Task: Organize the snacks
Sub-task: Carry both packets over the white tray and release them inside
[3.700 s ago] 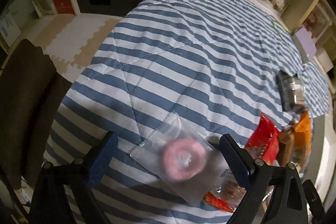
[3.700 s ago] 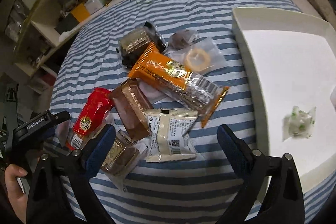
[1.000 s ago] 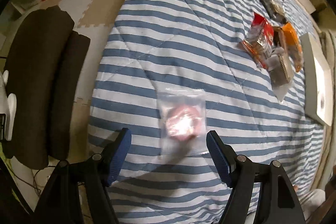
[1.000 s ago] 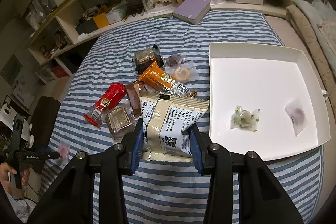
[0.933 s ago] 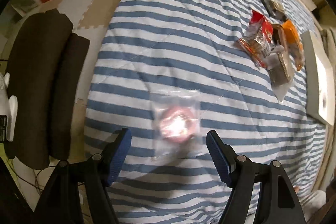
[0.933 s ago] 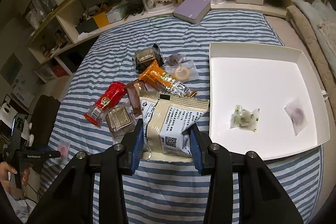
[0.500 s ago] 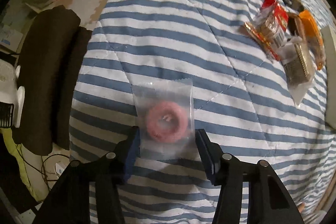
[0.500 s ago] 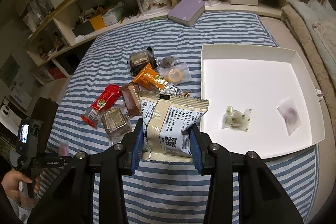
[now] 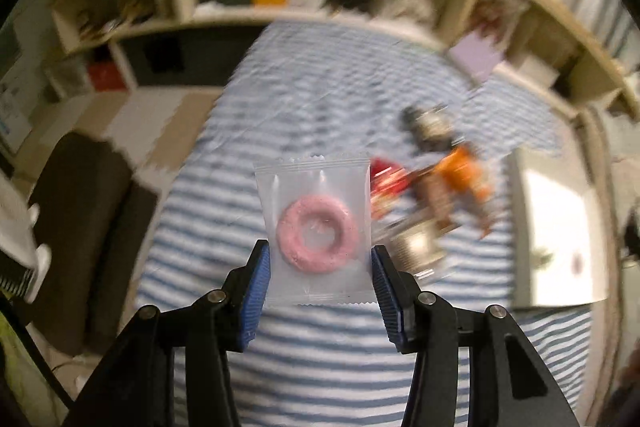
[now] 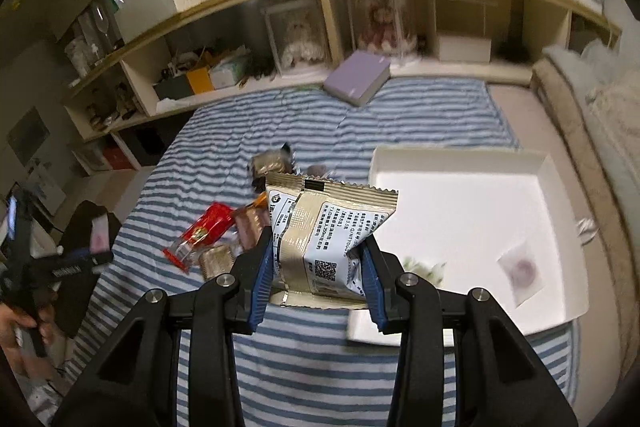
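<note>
My left gripper (image 9: 318,273) is shut on a clear packet with a pink ring candy (image 9: 316,233) and holds it in the air above the striped bed. My right gripper (image 10: 318,277) is shut on a gold-and-white snack packet (image 10: 326,241), also lifted. The white tray (image 10: 460,163) lies on the bed to the right, with a green-white candy (image 10: 424,269) and a small clear packet (image 10: 520,273) in it. A pile of snacks, red (image 10: 206,231), brown and dark, lies left of the tray. The left gripper also shows in the right wrist view (image 10: 94,253), far left.
A purple book (image 10: 358,77) lies at the bed's far edge below wooden shelves with boxes and dolls. A dark chair (image 9: 76,227) stands off the bed's left side. A beige blanket (image 10: 600,131) lies right of the tray. The left wrist view is motion-blurred.
My left gripper has closed on the pink ring packet and lifted it off the bed, tilting up toward the shelves. My right gripper has risen slightly with its packet.
</note>
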A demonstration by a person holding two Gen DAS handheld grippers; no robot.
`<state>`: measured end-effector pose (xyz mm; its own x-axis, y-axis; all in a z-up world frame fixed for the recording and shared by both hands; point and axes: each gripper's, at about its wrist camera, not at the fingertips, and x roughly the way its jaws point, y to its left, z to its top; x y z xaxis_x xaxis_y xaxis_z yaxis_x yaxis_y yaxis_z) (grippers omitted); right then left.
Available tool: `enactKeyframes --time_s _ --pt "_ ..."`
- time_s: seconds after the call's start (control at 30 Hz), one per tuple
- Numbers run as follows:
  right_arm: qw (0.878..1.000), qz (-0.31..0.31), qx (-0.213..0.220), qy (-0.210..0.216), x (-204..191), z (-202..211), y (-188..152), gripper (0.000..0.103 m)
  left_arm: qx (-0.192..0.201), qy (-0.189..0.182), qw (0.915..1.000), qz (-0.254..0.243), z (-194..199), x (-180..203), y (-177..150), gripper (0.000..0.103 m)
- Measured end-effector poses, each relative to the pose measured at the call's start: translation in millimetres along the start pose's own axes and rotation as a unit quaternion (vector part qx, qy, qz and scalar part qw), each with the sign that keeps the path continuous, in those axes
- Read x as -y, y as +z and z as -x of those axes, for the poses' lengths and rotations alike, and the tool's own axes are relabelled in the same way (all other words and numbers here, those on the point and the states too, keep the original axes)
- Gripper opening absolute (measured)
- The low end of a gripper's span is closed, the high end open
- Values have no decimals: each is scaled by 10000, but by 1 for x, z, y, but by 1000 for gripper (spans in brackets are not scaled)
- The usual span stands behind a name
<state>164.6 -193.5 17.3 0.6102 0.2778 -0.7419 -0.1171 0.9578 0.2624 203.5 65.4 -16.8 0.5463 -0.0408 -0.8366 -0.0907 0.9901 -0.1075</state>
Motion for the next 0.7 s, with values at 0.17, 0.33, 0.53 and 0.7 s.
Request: enactKeyframes --time_s 0.17,0.33,0.53,0.7 --pt "9998 -176 74 -115 31 8 6 40 301 -558 9974 -344 12 60 11 49" --pt "9981 -471 12 -394 72 10 8 40 317 -995 9916 -765 7 126 11 49" --pt "9937 -883 -183 -663 116 5 3 40 219 -1270 9832 -1290 -19 201 11 49" --pt "9898 -1111 -419 -786 141 -7 -2 40 86 -1363 9762 -1684 -56 245 18 49"
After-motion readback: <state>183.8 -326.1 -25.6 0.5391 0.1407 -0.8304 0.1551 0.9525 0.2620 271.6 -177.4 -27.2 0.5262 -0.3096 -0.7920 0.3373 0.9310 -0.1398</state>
